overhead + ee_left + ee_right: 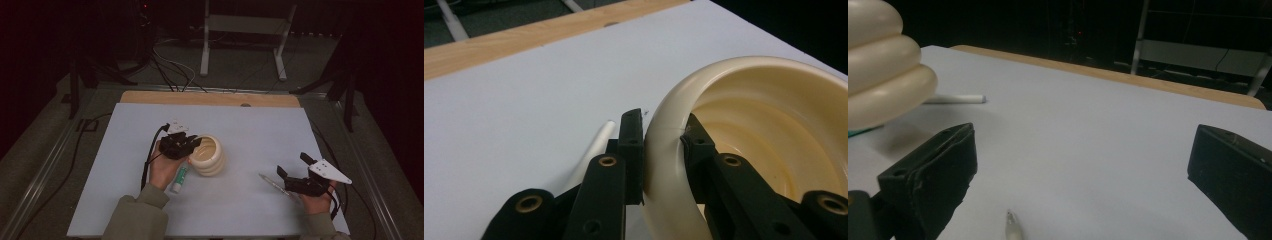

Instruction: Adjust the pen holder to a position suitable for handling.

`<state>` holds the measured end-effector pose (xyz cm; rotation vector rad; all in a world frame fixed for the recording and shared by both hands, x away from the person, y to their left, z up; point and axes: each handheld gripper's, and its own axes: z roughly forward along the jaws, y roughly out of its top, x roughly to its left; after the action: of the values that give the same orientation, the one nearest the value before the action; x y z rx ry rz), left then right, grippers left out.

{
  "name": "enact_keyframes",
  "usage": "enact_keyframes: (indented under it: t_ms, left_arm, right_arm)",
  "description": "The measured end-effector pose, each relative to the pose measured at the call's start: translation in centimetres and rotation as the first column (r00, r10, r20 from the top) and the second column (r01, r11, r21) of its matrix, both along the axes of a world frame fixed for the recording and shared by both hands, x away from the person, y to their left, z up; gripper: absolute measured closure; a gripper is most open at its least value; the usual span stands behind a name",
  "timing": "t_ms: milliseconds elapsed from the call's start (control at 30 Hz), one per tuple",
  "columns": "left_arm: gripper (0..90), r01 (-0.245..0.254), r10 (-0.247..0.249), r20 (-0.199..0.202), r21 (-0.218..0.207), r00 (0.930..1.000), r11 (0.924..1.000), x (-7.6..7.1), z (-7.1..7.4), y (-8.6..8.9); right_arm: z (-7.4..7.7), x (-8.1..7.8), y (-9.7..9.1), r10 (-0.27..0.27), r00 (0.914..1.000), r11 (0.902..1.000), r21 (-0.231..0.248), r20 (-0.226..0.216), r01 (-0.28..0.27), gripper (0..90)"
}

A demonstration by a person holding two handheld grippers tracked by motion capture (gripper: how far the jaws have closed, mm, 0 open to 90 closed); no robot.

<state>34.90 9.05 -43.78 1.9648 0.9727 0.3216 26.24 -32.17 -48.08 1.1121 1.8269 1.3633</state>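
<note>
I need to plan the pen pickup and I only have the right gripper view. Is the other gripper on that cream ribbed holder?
Observer: Yes. The left gripper is clamped on the rim of the holder, one jaw inside, one outside.
Operator: Anything lying near the holder?
Observer: A white tube with a green end lies on the table just left of it, beside the left hand.
Operator: Where's my pen?
Observer: The pen lies just left of the open right gripper.

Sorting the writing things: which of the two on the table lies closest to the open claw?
The clear pen, its tip between the right claw's jaws. The green-and-white marker lies apart, beside the cup.
</note>
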Motion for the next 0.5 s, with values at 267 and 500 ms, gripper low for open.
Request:
enact_keyframes:
  t_ms: [267, 500]
  left_arm:
    - [77.0, 0.01, -0.008, -0.042, 0.047, 0.9991, 0.9989, 0.0, -1.5, -1.2]
    - [76.4, 0.019, -0.014, -0.059, 0.08, 0.9982, 0.9966, 0.1, -2.4, -2.0]
  right_arm:
    - [0.0, 0.0, 0.1, 0.003, 1.0, 1.0, -0.005, 0.001, -0.003, 0.0]
    - [0.0, 0.0, 0.1, 0.001, 1.0, 1.0, -0.009, 0.005, -0.001, 0.0]
